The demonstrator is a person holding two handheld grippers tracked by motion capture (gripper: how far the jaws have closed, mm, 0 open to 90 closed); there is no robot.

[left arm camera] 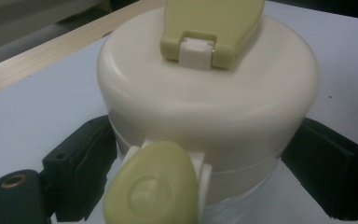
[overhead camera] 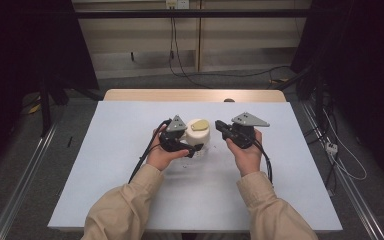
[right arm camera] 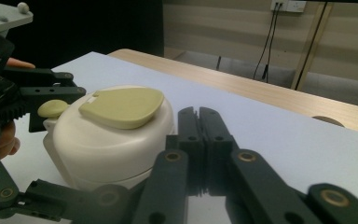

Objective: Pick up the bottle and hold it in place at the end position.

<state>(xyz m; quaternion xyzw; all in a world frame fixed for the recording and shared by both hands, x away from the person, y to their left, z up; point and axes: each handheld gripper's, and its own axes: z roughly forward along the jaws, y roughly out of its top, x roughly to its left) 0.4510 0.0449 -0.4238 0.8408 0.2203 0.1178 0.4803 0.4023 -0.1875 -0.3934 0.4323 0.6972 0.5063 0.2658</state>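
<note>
Cream-coloured container with a rounded lid and a yellow-green flip cap stands upright near the middle of the pale blue bench, a clear lower body showing under the lid in the left gripper view. A second yellow-green tab juts from the lid's side, toward the left hand-held gripper's camera.

The left hand-held gripper, held in the person's left hand, sits at about 8 o'clock from the container. Its jaws are spread around the container just below the lid, one on each side (whether the pads actually press on the wall, I cannot tell).

The right hand-held gripper, in the right hand, is at 3 o'clock from the container, just beside it and apart from it. Its jaws are pressed together with nothing between them, their tips pointing toward 9 o'clock past the container's far side.

Beige sleeves come in from 6 o'clock. A bare wooden strip edges the bench at 12 o'clock.
</note>
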